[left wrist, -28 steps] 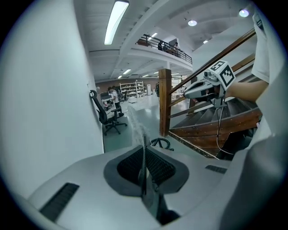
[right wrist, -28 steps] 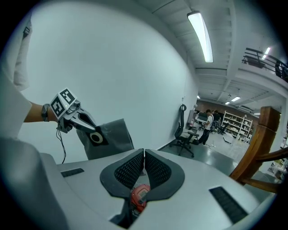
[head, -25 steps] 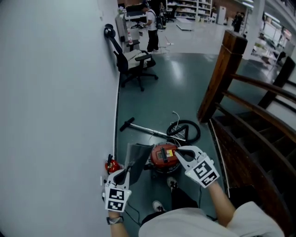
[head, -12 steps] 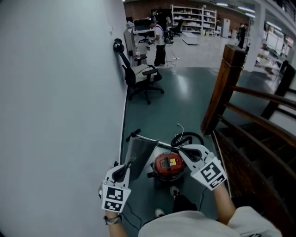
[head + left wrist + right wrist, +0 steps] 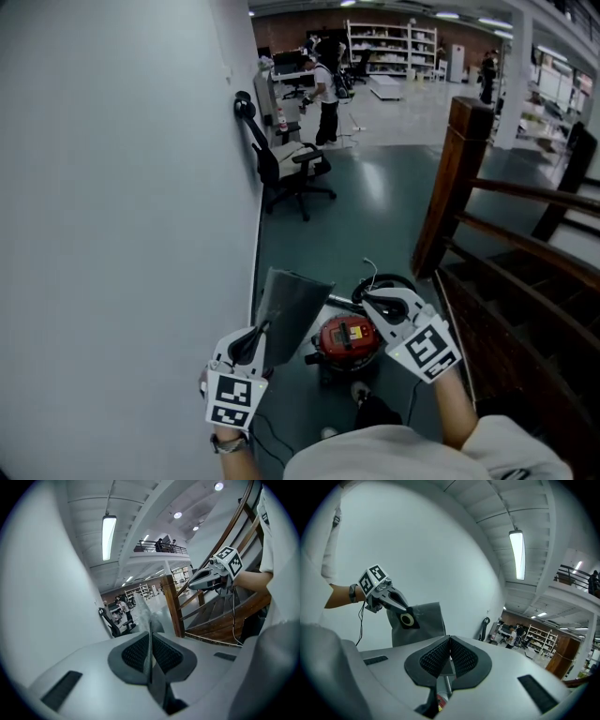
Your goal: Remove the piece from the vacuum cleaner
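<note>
Pinching the flat grey fabric dust bag (image 5: 291,305) by its edge, my left gripper (image 5: 265,328) has its jaws clamped on it. The bag is in the air, left of the red drum vacuum cleaner (image 5: 349,337) standing on the floor. My right gripper (image 5: 367,300) has its jaws together, empty.

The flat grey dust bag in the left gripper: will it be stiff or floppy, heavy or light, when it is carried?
Probably light: the left gripper alone holds the flat grey dust bag clear of the floor by one thin edge. It seems fairly stiff, since it keeps a flat shape with little sag.
</note>
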### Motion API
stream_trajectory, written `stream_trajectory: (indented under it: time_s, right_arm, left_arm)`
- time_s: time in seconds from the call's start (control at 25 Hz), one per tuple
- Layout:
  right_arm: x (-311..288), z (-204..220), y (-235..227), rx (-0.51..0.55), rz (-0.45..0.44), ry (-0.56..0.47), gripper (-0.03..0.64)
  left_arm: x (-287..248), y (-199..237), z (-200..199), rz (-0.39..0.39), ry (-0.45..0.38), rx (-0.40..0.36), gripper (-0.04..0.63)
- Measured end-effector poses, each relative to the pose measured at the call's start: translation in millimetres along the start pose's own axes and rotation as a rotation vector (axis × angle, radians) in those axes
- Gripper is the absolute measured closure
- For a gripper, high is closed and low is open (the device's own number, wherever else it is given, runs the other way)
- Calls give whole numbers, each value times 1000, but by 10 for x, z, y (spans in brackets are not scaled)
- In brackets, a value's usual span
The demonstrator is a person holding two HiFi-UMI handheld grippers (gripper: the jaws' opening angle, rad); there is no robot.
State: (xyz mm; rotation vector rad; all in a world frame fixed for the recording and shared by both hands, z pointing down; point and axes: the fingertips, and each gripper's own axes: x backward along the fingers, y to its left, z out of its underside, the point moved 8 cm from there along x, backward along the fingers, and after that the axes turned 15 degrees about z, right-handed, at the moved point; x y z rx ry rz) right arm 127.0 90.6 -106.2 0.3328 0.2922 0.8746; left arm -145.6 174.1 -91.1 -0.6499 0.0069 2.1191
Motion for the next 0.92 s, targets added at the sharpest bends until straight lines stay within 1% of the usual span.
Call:
stream_trajectory:
  time_s: [0.36, 0.92]
  right_arm:
    - [60, -30, 73, 9, -4, -8, 588]
    - [114, -16, 39, 27, -4, 1, 588]
  left_arm:
    - [109, -65, -43, -12, -5, -20, 572]
    - [113, -126, -59, -13, -2, -13, 571]
